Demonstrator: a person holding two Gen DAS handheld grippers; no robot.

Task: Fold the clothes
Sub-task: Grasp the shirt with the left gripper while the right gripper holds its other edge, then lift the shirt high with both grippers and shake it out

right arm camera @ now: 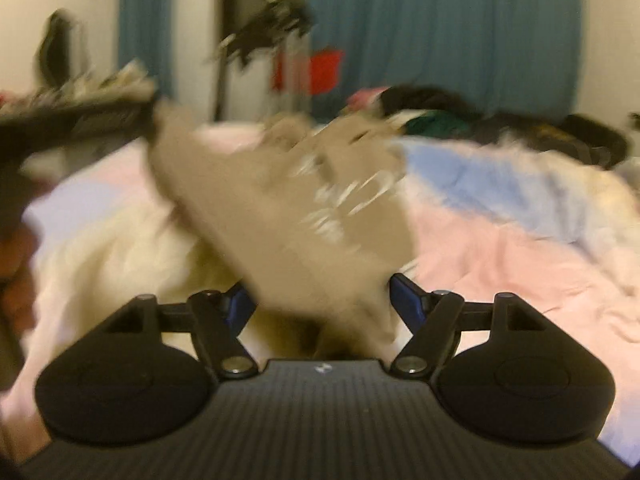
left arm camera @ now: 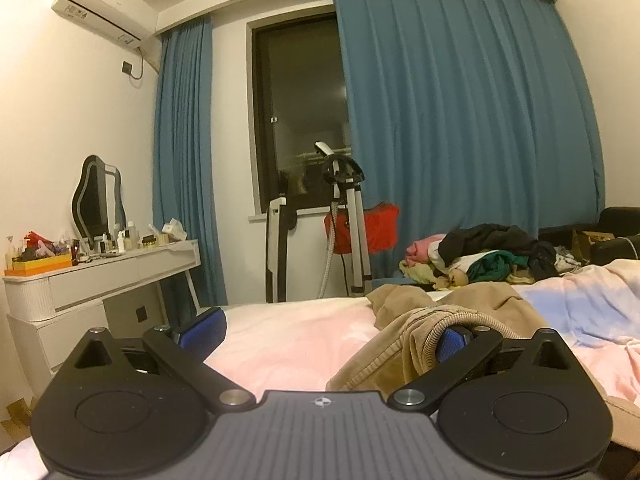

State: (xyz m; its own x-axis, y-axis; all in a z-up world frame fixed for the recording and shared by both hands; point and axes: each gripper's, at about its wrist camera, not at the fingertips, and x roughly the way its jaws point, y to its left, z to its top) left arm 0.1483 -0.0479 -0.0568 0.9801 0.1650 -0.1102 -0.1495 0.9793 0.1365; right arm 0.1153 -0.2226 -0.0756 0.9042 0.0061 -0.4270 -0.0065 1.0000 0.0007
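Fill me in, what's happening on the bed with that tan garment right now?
A person with a gripper in each hand is working a tan garment on the pink-and-blue bedspread. The left gripper is wide open, with the ribbed hem draped over one of its fingers. The right gripper is open too, cloth between its fingers but not pinched. More clothes wait in a pile behind.

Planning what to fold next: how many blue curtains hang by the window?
2. A narrow curtain hangs left of the window, beside the dressing table; a wide curtain hangs right of it, behind the clothes pile.
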